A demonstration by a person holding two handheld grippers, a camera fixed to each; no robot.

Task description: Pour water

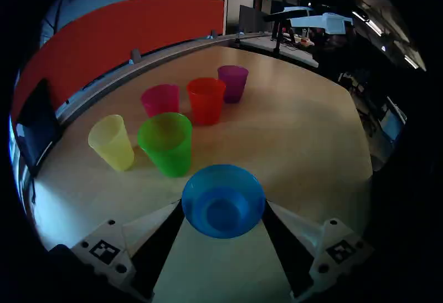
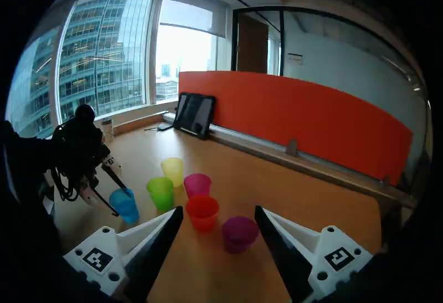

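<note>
Our left gripper [image 1: 223, 206] has two white, wedge-shaped fingers [image 1: 145, 227] lined with black pads [image 1: 163, 245]. Each finger bears a square black-and-white marker [image 1: 105, 250] and small dark screws [image 1: 120, 268]. Our right gripper [image 2: 219, 210] looks the same: white fingers, black inner faces, a marker on each. In the right gripper view, the left gripper's body is dark, with looped black cables [image 2: 62, 188].

You have a blue cup [image 1: 223, 200], green cup [image 1: 166, 142], yellow cup [image 1: 112, 141], pink cup [image 1: 160, 99], red cup [image 1: 206, 99], purple cup [image 1: 233, 82]; tabletop [image 1: 299, 126] pale wood.
</note>
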